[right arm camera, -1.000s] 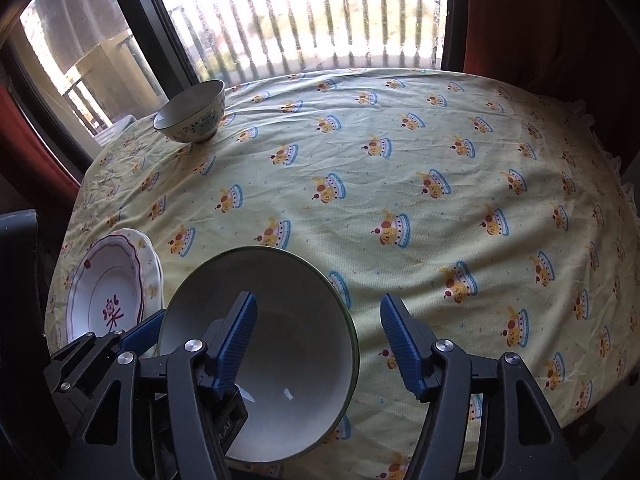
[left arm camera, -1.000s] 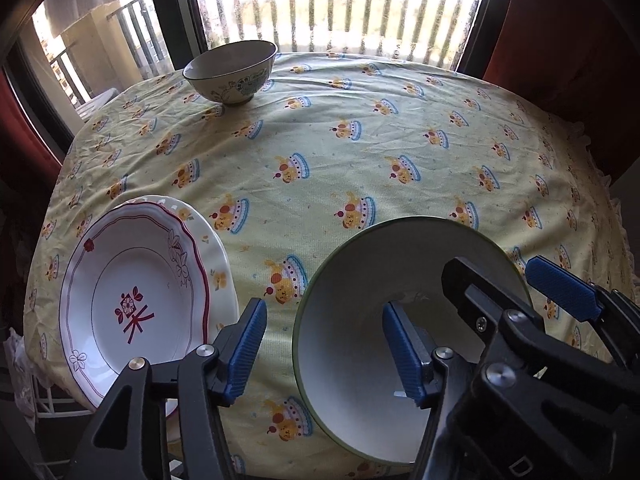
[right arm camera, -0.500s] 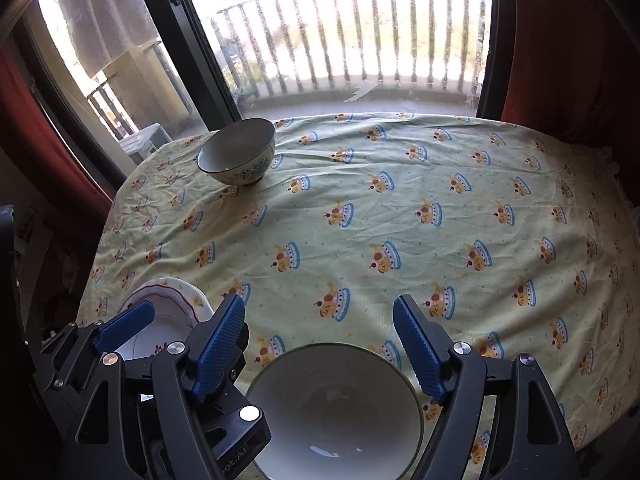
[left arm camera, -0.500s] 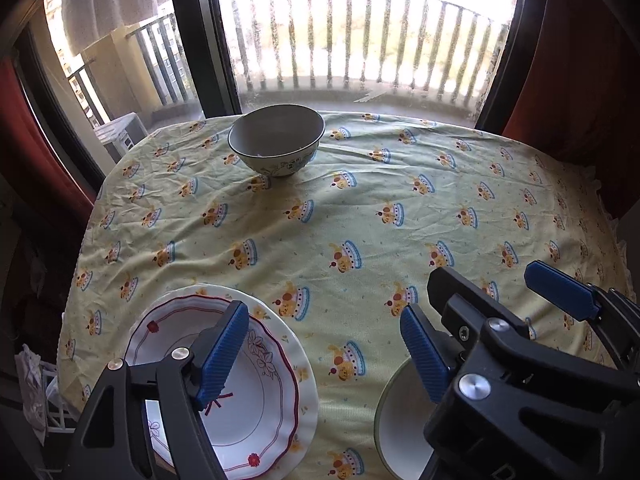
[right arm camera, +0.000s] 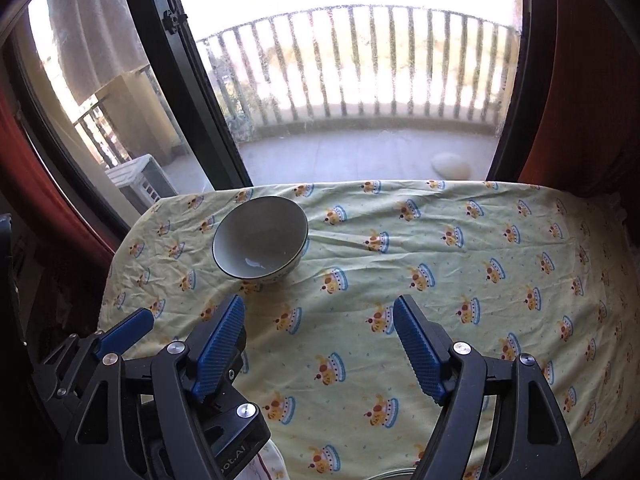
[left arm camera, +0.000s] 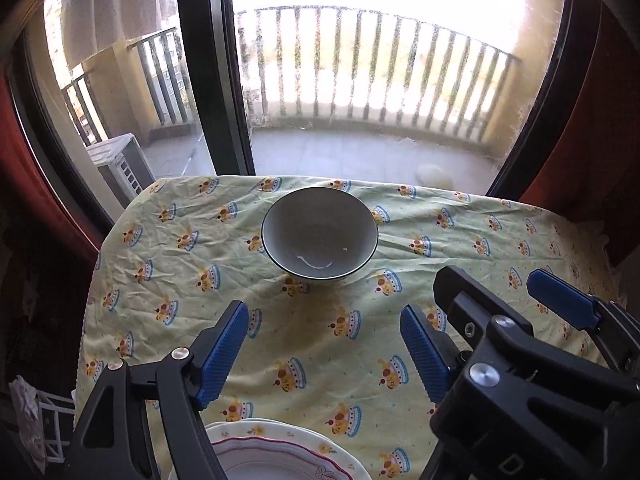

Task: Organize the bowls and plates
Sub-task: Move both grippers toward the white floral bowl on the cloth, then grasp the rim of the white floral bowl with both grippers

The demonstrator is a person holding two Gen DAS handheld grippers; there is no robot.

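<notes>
While both claws, left claw and right claw, hang wide open w/ nothing between, small bowl sits alone at tabletop 12 o'clock; plate at 6. Stacking prob. not finished.

Each claw, left claw and right claw, has black angular plastic arms with triangular cut-outs, silver round screws at the joints, and two long blue ribbed pads. White lettering marks the black housing at six o'clock.
</notes>
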